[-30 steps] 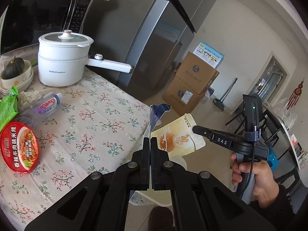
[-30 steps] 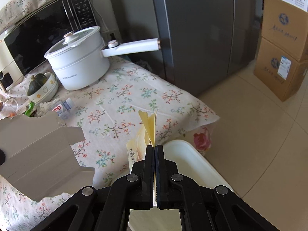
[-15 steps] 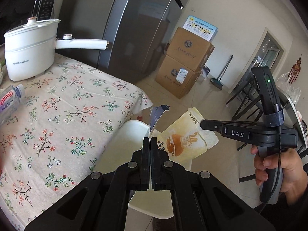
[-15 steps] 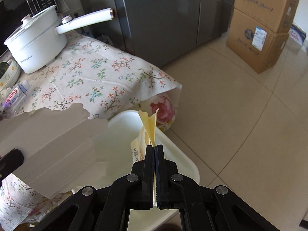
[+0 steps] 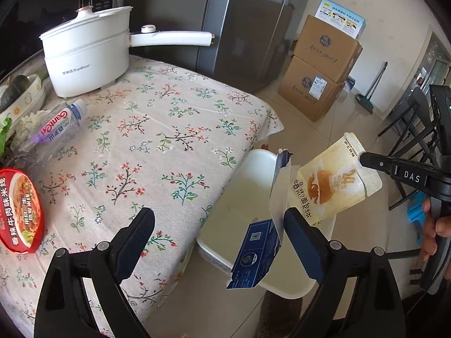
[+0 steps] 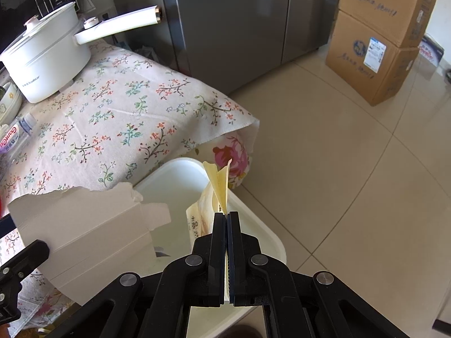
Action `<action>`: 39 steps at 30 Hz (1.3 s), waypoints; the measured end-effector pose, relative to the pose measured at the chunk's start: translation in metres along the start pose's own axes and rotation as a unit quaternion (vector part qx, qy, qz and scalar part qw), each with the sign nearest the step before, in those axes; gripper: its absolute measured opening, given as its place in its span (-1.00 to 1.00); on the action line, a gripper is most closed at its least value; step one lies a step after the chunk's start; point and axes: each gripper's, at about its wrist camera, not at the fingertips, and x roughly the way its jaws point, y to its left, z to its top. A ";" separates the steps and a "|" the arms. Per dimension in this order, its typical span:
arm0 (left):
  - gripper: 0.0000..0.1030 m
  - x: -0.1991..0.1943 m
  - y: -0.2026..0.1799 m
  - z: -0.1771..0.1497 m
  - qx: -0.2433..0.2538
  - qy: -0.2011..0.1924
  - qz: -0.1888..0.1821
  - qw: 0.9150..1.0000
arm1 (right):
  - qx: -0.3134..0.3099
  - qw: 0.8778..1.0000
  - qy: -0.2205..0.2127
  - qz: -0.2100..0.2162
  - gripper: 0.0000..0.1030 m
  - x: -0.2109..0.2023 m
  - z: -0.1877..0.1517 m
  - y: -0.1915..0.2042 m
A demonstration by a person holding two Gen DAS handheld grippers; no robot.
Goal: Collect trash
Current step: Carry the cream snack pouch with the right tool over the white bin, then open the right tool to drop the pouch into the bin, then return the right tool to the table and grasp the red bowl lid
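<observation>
Table: covered in a floral cloth (image 5: 157, 140); on it sit my white electric pot (image 5: 87, 53) with its long handle, a lying water bottle (image 5: 56, 126), a red-lidded noodle bowl (image 5: 19, 211) at the near left edge, and a bowl holding a dark squash (image 5: 14, 90) at the far left.
Room: a grey fridge (image 5: 248, 28) stands behind the table, two stacked cardboard boxes (image 5: 321, 67) rest on the beige tiled floor (image 6: 352, 169), and a broom leans by the wall beyond them.
Bin: a white trash bin (image 5: 242, 197) stands on the floor, tucked against the table's corner.
Left tongs: my left gripper (image 5: 220, 236) has just been spreading and its jaws now stand wide apart, pressing on nothing.
Blue box: the torn blue carton (image 5: 259, 253) hangs over the bin just inside my left tongs' right finger; I cannot tell whether it touches that finger.
Right tongs: my right gripper (image 6: 226, 253) is closed tight, clamped on the edge of the cream bread wrapper (image 5: 327, 186).
Wrapper: it dangles over the bin's far side, just beside the blue carton.
</observation>
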 end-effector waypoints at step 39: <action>1.00 -0.059 0.057 -0.021 0.004 -0.026 0.083 0.996 | 0.005 0.998 0.021 0.051 0.32 0.013 0.013 0.057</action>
